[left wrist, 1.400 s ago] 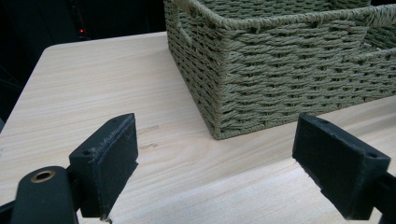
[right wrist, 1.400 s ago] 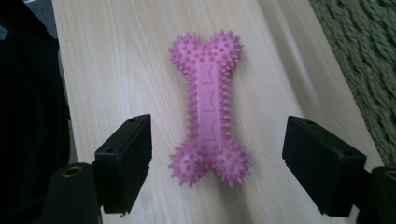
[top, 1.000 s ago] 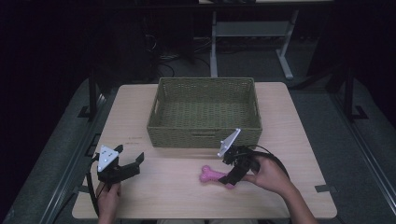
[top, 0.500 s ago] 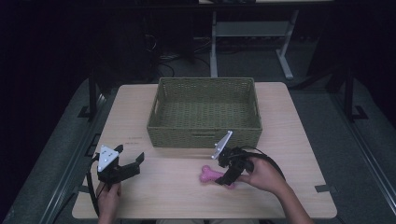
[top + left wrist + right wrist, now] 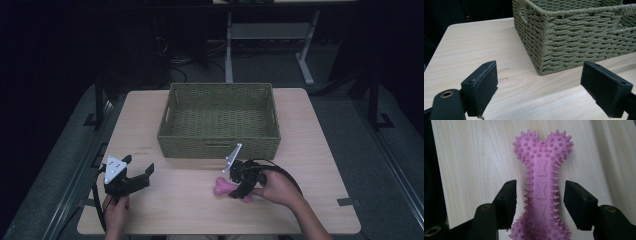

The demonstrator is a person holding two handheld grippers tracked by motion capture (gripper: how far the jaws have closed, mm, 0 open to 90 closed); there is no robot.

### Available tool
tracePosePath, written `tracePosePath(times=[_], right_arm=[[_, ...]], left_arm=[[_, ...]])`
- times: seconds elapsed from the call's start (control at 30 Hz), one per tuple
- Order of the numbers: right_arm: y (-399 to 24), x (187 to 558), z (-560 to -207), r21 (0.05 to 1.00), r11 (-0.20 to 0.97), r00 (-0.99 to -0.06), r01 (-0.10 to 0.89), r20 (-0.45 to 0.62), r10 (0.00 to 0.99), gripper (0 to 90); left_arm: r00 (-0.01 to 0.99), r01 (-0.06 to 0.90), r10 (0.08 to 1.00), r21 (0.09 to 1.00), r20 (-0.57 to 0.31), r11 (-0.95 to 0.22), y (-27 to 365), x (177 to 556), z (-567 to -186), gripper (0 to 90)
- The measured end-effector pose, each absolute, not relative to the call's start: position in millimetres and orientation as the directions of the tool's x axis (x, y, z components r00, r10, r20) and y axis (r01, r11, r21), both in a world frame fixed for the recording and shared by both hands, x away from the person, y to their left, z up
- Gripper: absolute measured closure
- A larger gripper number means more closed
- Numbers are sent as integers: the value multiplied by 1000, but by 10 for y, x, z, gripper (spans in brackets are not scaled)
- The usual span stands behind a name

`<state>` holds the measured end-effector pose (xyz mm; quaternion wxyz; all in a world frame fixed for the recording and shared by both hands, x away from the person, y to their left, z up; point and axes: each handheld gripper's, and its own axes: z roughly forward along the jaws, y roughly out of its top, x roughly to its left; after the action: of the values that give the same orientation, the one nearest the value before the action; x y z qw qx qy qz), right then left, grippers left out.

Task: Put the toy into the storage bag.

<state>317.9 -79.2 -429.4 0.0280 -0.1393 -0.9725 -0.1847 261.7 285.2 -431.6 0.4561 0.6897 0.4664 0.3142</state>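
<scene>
Looks like an early stage: the pink bone toy [image 5: 541,192] lies flat on the wood table [image 5: 310,150], just in front of the woven basket [image 5: 220,145], nothing in the basket yet. Right gripper [image 5: 539,195] straddles the toy's shaft w/ jaws apart, a gap each side, not clamped yet. Left gripper [image 5: 539,87] sits spread wide, empty, near the basket corner. Toy's rubbery, nubby all over; basket's coarse green weave.

The woven basket [image 5: 220,120] stands at the middle of the table [image 5: 320,130], toward the far edge, and blocks that way. Bare wood is free along the left edge, the right edge, and between the basket and the near edge.
</scene>
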Motion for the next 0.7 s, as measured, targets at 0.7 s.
tracePosePath(times=[0.7], right_arm=[[-730, 3173, -4368, 330, 910, -968, 250, 77, 238, 572]], left_arm=[[367, 355, 930, 923, 4, -144, 2864, 2618, -4314, 137]])
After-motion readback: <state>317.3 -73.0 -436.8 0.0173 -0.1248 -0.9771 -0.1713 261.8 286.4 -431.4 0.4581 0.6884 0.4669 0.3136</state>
